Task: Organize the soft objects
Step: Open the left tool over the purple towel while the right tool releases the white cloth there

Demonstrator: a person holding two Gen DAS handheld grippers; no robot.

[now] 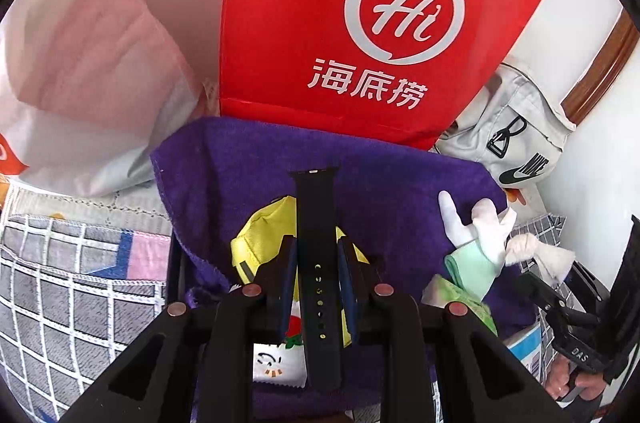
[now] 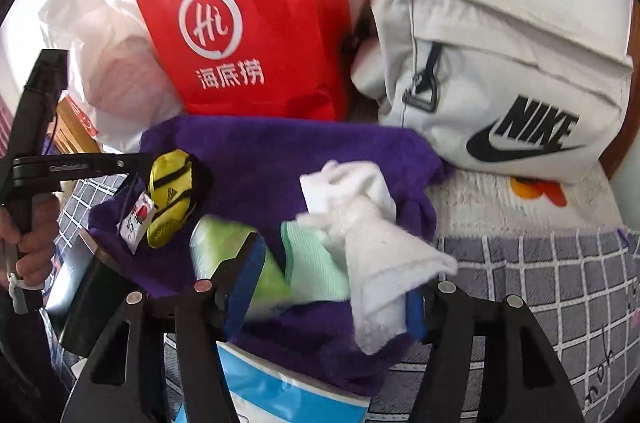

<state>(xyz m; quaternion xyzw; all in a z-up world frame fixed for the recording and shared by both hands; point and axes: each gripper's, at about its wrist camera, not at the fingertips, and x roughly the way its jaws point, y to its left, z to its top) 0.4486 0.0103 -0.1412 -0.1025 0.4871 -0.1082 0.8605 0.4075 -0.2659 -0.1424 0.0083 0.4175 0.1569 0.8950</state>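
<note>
Left gripper (image 1: 317,263): jaws narrow, clamping black watch strap (image 1: 319,243).
Right gripper (image 2: 332,287): jaws wide, crumpled white cloth (image 2: 380,255) between.

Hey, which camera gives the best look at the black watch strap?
The left wrist view: the black watch strap runs lengthwise up the frame's centre, buckle holes visible, clamped in the left tool. In the right wrist view I can't make the strap out.

Red paper bag (image 1: 360,23): white ring logo reading "Hi", with the characters 海底捞 beneath. Grey-white bag (image 2: 500,83): black "NIKE" lettering above a swoosh. Black gripper handle (image 1: 580,357) at the right edge of the left wrist view: the letters "DAS"; yellow pouch (image 2: 170,199): a small black three-stripe mark, too small to read.
</note>
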